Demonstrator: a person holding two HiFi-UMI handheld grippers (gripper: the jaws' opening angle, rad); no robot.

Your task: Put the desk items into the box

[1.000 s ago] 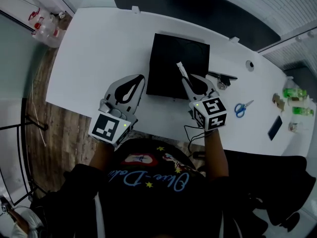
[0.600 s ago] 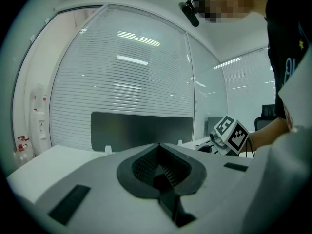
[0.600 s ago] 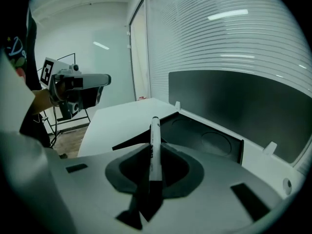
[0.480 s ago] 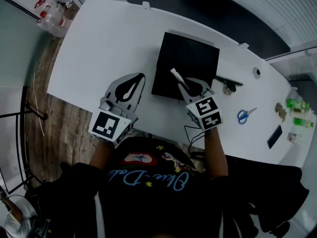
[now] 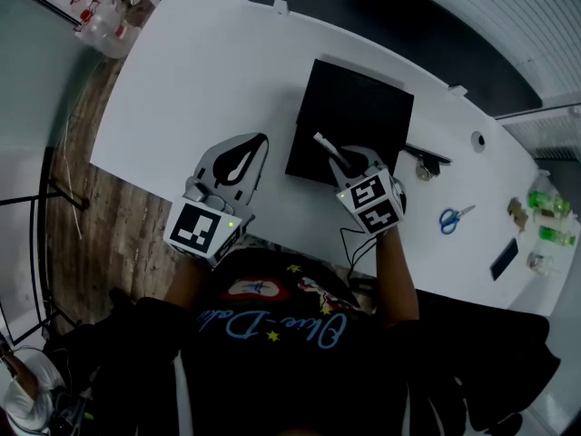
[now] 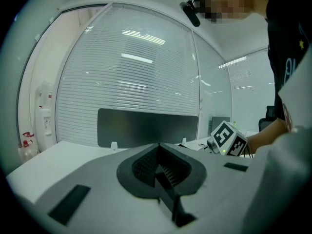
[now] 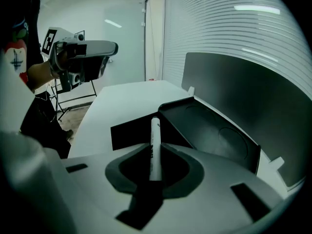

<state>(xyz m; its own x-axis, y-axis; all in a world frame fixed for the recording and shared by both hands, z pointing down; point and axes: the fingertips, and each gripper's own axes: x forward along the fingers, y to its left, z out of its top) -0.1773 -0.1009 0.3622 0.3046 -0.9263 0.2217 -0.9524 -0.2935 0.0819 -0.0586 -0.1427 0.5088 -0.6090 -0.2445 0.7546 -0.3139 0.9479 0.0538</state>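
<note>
An open black box (image 5: 359,116) lies on the white table (image 5: 200,80); the right gripper view shows it as a shallow tray (image 7: 209,130) just ahead. My right gripper (image 5: 338,159) hangs over the box's near edge, shut on a white marker (image 5: 324,143). That marker (image 7: 155,147) sticks out forward between the jaws, tilted down toward the box. My left gripper (image 5: 256,145) hovers left of the box over bare table, and in its own view this left gripper (image 6: 159,168) has its jaws together with nothing between them.
Right of the box lie a dark clip-like item (image 5: 427,157), blue scissors (image 5: 451,218), a flat black item (image 5: 502,259) and green bottles (image 5: 549,209). The table's near edge is under my hands. Bottles (image 5: 104,16) stand on the floor at the far left.
The right gripper has sunk and turned, bringing the marker's tip lower, over the near part of the box. The left gripper has hardly shifted.
</note>
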